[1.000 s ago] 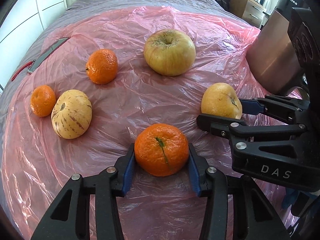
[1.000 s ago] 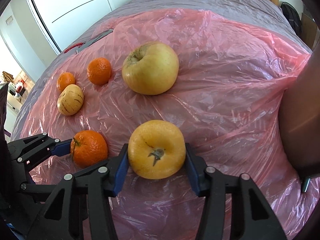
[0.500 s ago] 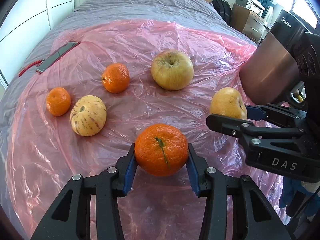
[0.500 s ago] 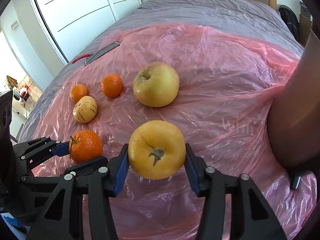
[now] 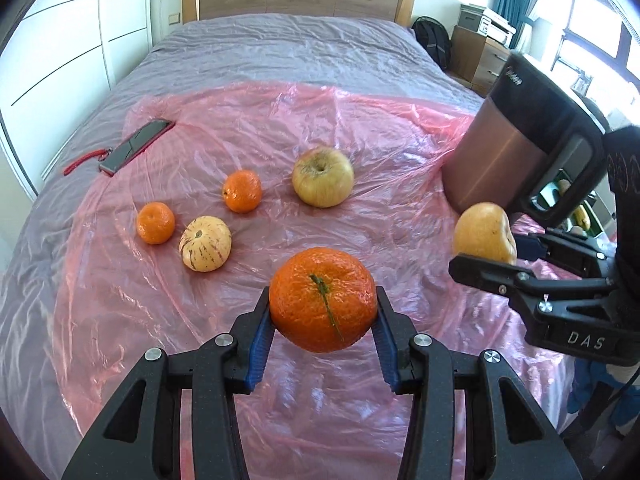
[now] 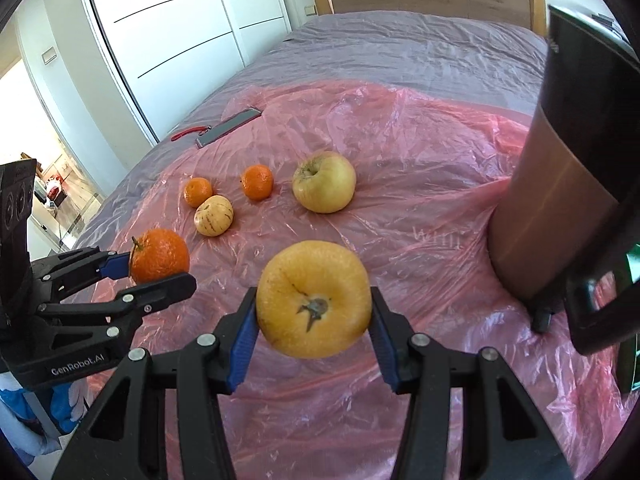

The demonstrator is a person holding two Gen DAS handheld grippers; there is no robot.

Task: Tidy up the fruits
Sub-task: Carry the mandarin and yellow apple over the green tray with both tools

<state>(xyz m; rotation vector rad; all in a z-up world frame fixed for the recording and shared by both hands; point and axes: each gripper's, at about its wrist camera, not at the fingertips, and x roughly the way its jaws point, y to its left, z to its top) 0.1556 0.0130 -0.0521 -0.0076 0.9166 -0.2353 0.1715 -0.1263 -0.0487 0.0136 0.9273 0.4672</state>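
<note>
The copper-coloured appliance (image 6: pixel 560 200) is cut off at the right wrist view's right edge.

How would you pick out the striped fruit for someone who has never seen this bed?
Find the pink plastic sheet spread over the grey bed. On its left side, two small mandarins lie near each other, and the striped fruit sits just beside the nearer mandarin. It alone is cream with dark purple streaks; its neighbours are plain orange.
</note>
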